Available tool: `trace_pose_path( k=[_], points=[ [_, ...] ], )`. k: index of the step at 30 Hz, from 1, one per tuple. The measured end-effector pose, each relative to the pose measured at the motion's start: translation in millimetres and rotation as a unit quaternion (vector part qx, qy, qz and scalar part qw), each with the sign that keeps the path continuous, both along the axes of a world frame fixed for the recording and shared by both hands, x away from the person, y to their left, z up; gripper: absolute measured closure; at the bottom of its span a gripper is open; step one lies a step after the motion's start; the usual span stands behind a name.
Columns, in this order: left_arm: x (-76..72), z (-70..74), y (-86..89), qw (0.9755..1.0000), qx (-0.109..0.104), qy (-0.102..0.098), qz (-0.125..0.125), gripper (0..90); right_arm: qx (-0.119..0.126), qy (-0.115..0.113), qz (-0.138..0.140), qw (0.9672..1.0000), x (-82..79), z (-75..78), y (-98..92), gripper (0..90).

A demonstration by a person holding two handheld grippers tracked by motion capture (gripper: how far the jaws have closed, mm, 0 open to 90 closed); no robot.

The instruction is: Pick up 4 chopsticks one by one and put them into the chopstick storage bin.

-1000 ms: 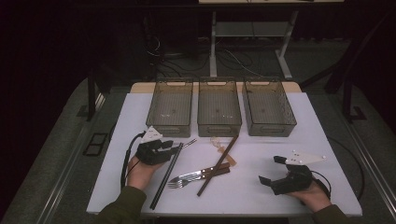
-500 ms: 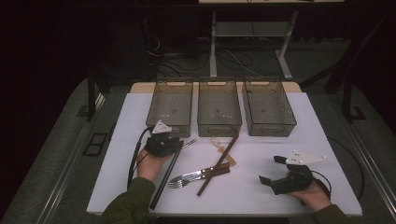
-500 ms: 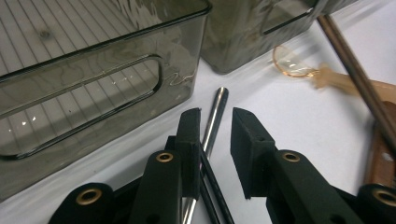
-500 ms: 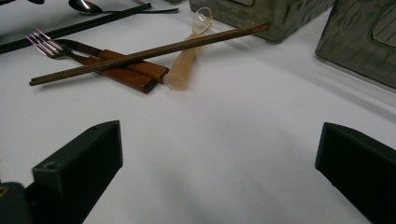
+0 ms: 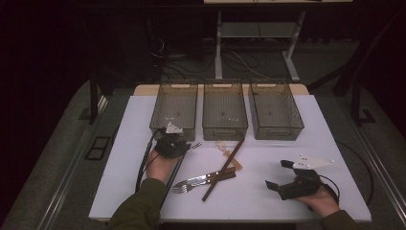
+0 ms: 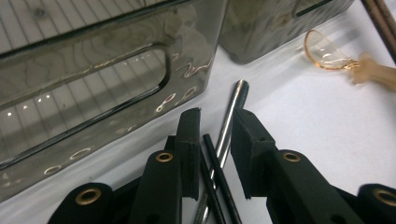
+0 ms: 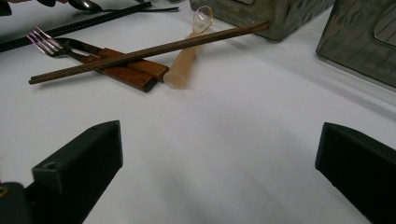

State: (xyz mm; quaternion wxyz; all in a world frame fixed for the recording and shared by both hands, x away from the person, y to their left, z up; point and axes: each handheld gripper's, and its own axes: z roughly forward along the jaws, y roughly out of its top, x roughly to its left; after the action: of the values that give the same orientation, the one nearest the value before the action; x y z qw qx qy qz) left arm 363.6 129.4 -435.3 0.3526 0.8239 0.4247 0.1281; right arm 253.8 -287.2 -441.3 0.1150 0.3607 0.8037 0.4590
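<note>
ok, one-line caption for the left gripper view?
Left tongs straddle black chopsticks and a metal handle beside a smoky bin.

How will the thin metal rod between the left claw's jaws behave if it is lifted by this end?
The metal rod looks polished and round, so it may slip or turn between the flat jaws of the left claw. It seems stiff, unlikely to bend. A black stick lies beside it inside the jaws, so both may be caught together.

A metal spoon handle [image 6: 227, 122] and a thin black chopstick [image 6: 219, 179] lie together on the white table [image 5: 311, 134]. They sit just beside the left smoky bin [image 5: 175, 106]. Both pass between the left gripper [image 6: 215, 123]'s narrowly parted jaws.
</note>
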Motion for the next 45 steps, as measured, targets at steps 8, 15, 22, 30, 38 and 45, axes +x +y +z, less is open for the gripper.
trace_pose_path(
  k=[8,15,22,30,38,45],
  points=[
    [2.2,-5.2,1.7,0.9999,0.002,0.015,0.004,71.9,0.0,-0.001,0.001,1.0,-0.2,0.0,0.4,0.7],
    [2.8,-7.6,0.8,0.9997,0.006,0.023,0.001,73.6,0.0,-0.001,0.001,1.0,-0.4,0.1,0.5,0.7],
    [2.5,-7.3,0.2,0.9997,0.005,0.024,0.001,77.1,-0.001,-0.001,0.001,1.0,-0.4,0.1,0.6,0.7],
    [2.2,-7.1,-0.9,0.9997,0.008,0.023,-0.003,78.4,0.0,-0.001,0.002,1.0,-0.4,0.1,0.6,0.7],
    [1.8,-7.1,-3.4,0.9996,0.01,0.023,-0.014,79.9,0.0,-0.001,0.002,1.0,-0.3,0.1,0.5,0.7],
    [0.6,-6.6,-5.8,0.9994,0.012,0.02,-0.026,80.1,0.0,-0.001,0.002,1.0,-0.4,0.1,0.7,0.7]
  ],
)
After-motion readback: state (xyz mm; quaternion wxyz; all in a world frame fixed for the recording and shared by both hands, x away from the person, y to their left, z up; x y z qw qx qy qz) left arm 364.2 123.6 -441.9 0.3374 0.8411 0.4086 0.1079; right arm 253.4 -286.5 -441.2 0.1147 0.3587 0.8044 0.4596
